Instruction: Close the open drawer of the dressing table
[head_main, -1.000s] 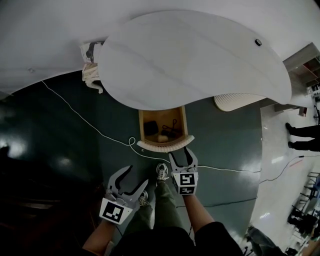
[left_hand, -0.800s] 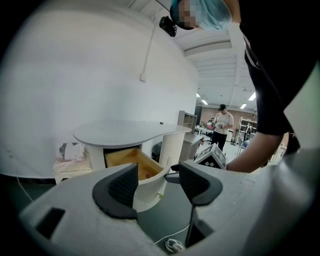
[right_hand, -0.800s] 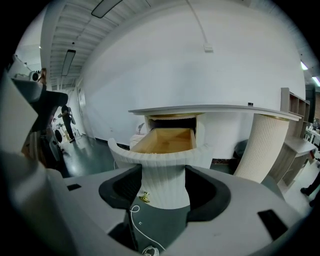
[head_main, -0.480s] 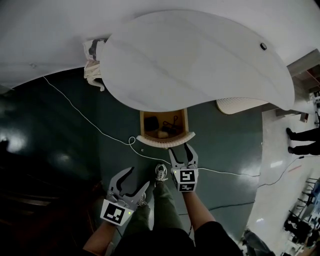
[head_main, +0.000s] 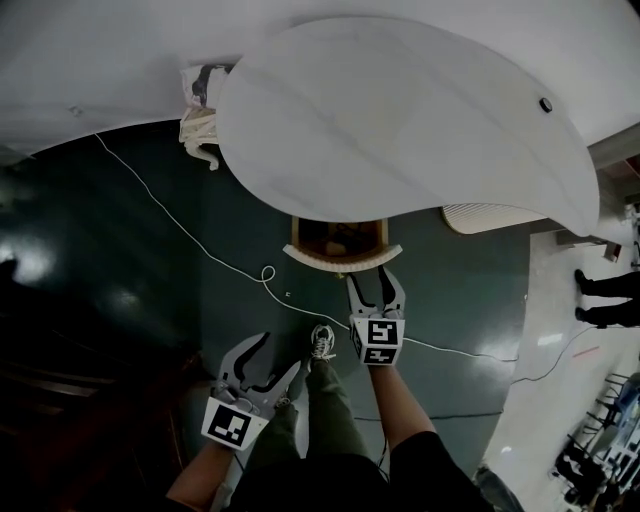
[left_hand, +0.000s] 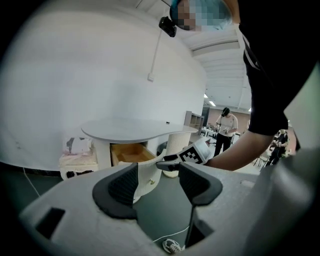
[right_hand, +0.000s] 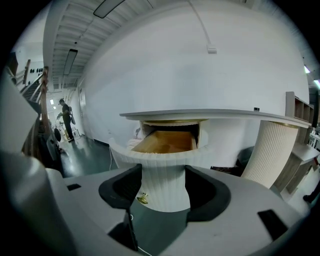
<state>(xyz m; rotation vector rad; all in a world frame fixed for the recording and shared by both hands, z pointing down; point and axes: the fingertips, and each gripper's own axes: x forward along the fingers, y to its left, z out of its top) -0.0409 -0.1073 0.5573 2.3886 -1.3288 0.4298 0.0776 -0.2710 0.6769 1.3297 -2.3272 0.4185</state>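
The white dressing table (head_main: 400, 110) has one drawer (head_main: 338, 240) standing partly out from under its top, with small dark items inside. Its curved ribbed front (head_main: 342, 260) faces me. My right gripper (head_main: 372, 285) is open, its fingertips right at that front. In the right gripper view the drawer front (right_hand: 165, 170) fills the gap of the right gripper (right_hand: 162, 189), and a gold knob (right_hand: 142, 198) shows low left. My left gripper (head_main: 272, 355) hangs open and empty, well back from the table. The left gripper (left_hand: 157, 182) looks towards the drawer (left_hand: 131, 152).
A white cable (head_main: 190, 235) runs across the dark floor in front of the table. A cream side stand (head_main: 200, 125) sits by the table's left end, a ribbed pedestal (head_main: 490, 215) at its right. My shoe (head_main: 322, 343) is below the drawer. A person's legs (head_main: 605, 300) stand far right.
The drawer has slid further in under the table top, so less of its inside shows. My right gripper moved forward with it. The left gripper has barely moved.
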